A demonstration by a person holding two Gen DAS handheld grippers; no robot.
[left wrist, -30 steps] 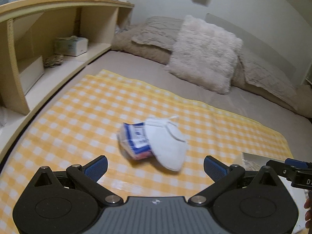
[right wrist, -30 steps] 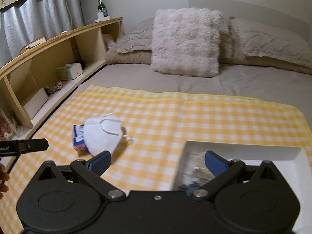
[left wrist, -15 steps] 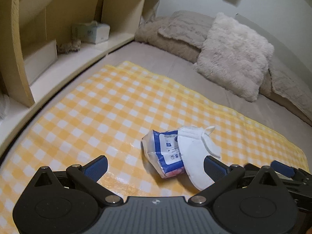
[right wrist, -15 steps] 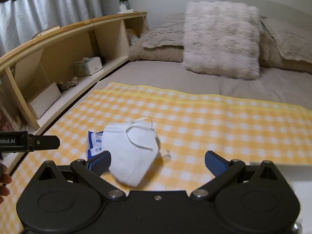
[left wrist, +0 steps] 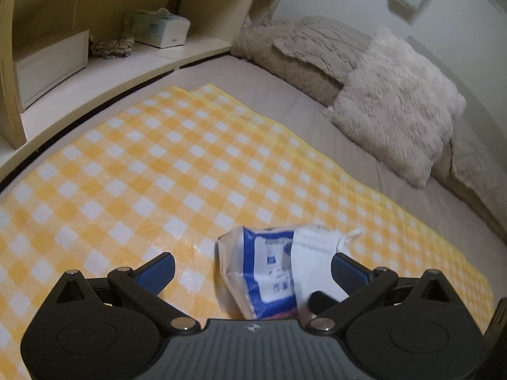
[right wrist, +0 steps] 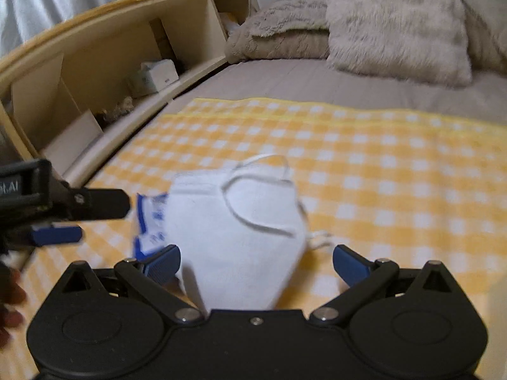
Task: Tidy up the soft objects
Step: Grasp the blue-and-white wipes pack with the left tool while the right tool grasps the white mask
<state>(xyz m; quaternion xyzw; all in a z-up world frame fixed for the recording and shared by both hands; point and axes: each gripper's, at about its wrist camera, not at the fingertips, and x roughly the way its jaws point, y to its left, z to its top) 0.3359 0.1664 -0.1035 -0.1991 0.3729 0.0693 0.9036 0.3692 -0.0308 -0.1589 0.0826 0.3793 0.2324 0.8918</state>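
Observation:
A white folded face mask [right wrist: 240,237] lies on the yellow checked cloth [right wrist: 380,171], leaning on a blue and white tissue pack [left wrist: 266,272]. My right gripper [right wrist: 256,261] is open, with the mask between its blue fingertips. My left gripper [left wrist: 253,269] is also open, and the tissue pack and the mask's edge [left wrist: 313,253] sit between its fingers. In the right wrist view the left gripper's finger [right wrist: 95,204] reaches in from the left beside the tissue pack [right wrist: 149,221]. A dark fingertip of the right gripper [left wrist: 321,299] shows near the mask in the left wrist view.
A wooden shelf unit [left wrist: 95,25] runs along the left side of the bed, holding a tissue box [left wrist: 158,28], a coil of rope [left wrist: 111,46] and a white box [left wrist: 47,63]. Fluffy pillows [left wrist: 396,104] lie at the head. A person's fingers [right wrist: 9,297] show at left.
Both grippers have moved in close to the mask and tissue pack, which now sit between their open fingers. The white tray at right has dropped out of view.

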